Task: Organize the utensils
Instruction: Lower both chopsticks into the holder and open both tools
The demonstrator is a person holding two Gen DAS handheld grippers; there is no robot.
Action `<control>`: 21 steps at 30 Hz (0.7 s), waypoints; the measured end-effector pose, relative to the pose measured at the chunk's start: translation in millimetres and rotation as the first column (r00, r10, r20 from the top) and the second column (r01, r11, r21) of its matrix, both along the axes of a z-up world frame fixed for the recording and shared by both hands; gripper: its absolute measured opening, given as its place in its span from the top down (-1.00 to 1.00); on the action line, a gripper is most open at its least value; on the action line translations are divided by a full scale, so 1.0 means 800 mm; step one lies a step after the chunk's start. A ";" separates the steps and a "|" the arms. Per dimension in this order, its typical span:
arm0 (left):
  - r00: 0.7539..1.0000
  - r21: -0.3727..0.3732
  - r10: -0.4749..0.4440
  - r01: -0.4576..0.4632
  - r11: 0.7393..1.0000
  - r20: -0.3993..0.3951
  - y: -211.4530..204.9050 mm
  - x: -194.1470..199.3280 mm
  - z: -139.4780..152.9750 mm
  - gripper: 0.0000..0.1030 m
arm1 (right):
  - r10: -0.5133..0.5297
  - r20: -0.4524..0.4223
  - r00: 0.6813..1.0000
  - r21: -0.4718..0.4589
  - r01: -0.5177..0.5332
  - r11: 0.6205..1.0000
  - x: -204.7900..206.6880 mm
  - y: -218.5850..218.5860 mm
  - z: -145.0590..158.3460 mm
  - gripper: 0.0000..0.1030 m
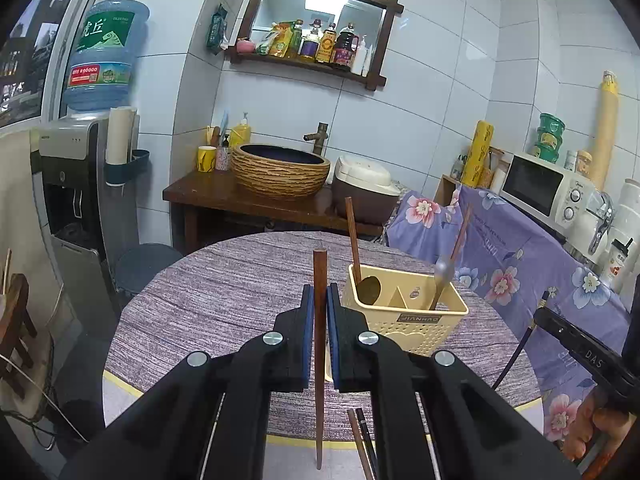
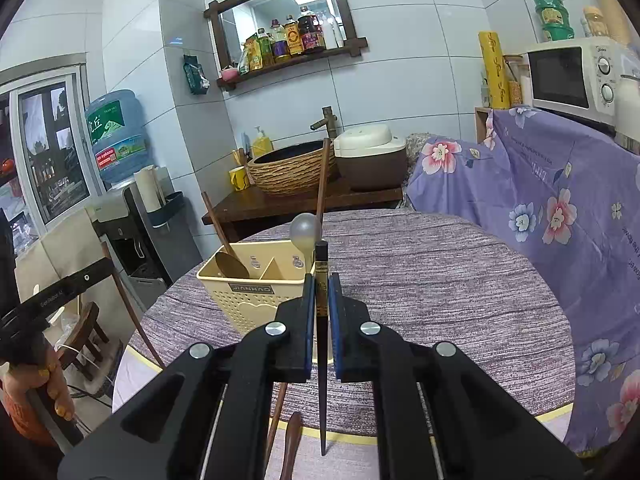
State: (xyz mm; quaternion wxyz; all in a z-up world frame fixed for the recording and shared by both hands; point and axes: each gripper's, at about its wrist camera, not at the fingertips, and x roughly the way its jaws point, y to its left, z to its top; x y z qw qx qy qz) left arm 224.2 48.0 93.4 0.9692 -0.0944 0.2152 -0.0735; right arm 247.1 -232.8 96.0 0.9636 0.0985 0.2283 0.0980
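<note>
A cream plastic utensil holder (image 1: 404, 312) stands on the round purple-clothed table (image 1: 224, 292); it also shows in the right wrist view (image 2: 256, 292). It holds a wooden-handled gold spoon (image 1: 354, 240) in its left part and a silver spoon (image 1: 444, 268) at its right. My left gripper (image 1: 319, 300) is shut on a brown wooden chopstick (image 1: 319, 272), held upright left of the holder. My right gripper (image 2: 321, 292) is shut on a black chopstick (image 2: 321, 264), upright, right of the holder. More utensil handles (image 1: 362, 440) lie at the table's near edge.
A wooden sink counter (image 1: 240, 196) with a woven basin and a rice cooker (image 1: 366, 188) stands behind the table. A floral-covered counter (image 1: 532, 248) with a microwave is at the right. A water dispenser (image 1: 76, 184) and a wooden chair (image 1: 16, 320) are at the left.
</note>
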 end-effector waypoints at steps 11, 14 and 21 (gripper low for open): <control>0.998 -0.004 -0.008 0.008 1.000 0.068 0.003 0.014 0.057 0.85 | 0.013 0.052 0.999 -0.038 -0.011 0.999 0.021 0.003 0.049 0.85; 0.993 -0.027 -0.021 0.024 0.999 0.118 0.005 0.018 0.101 0.85 | 0.044 0.090 0.995 -0.062 -0.038 0.997 0.029 0.010 0.090 0.85; 0.974 -0.078 -0.011 0.029 0.997 0.228 -0.004 0.042 0.189 0.85 | 0.035 0.224 0.974 -0.068 -0.020 0.997 0.049 0.023 0.189 0.85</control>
